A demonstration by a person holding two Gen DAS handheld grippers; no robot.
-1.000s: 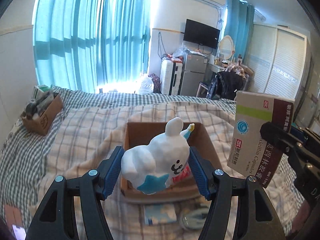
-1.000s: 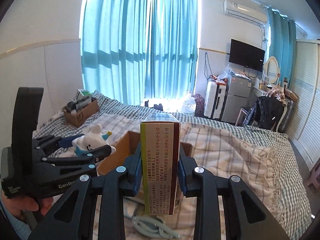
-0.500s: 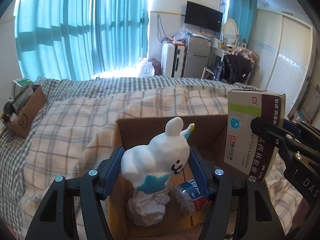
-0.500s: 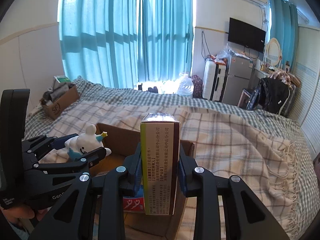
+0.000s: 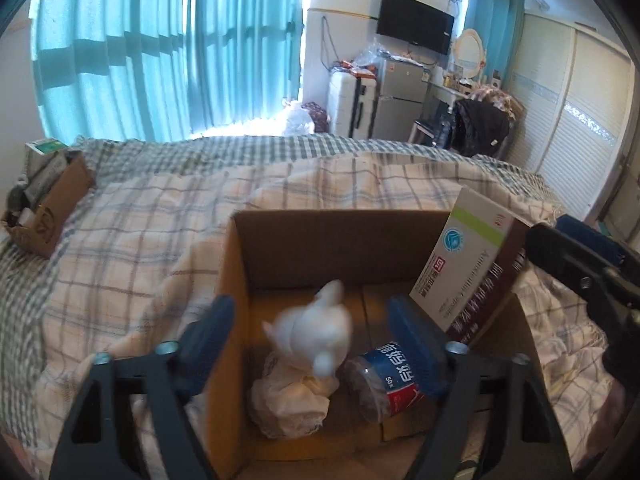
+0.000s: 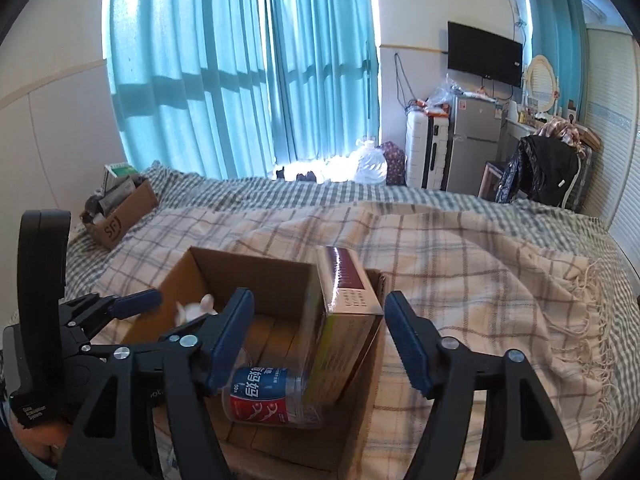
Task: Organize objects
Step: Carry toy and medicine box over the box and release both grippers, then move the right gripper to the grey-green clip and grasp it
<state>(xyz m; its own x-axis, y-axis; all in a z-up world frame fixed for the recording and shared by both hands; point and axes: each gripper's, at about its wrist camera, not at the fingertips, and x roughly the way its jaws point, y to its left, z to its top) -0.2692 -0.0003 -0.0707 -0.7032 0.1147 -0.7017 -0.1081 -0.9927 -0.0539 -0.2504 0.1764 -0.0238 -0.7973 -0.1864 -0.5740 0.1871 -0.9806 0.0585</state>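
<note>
An open cardboard box [image 5: 304,240] [image 6: 256,272] sits on the plaid bed cover. My left gripper [image 5: 312,332] is open above it, and the white plush toy [image 5: 316,332] is blurred, falling between its fingers into the box; it also shows in the right wrist view [image 6: 196,310]. My right gripper [image 6: 318,330] is open over the box's right side. The medicine carton [image 6: 346,300] [image 5: 468,268] is tilted, free of the fingers, dropping into the box. Inside lie a blue-and-red labelled bottle [image 5: 384,380] [image 6: 268,394] and a crumpled white wad [image 5: 292,400].
A second cardboard box [image 5: 48,208] [image 6: 120,212] full of items stands at the bed's far left. Teal curtains [image 6: 240,72], a suitcase and fridge [image 6: 452,144] and a chair with dark clothes [image 6: 544,172] are beyond the bed. A wardrobe stands at the right.
Both grippers moved over the box and opened. The plush toy left the left gripper and the medicine carton left the right gripper; both are dropping into the box.
</note>
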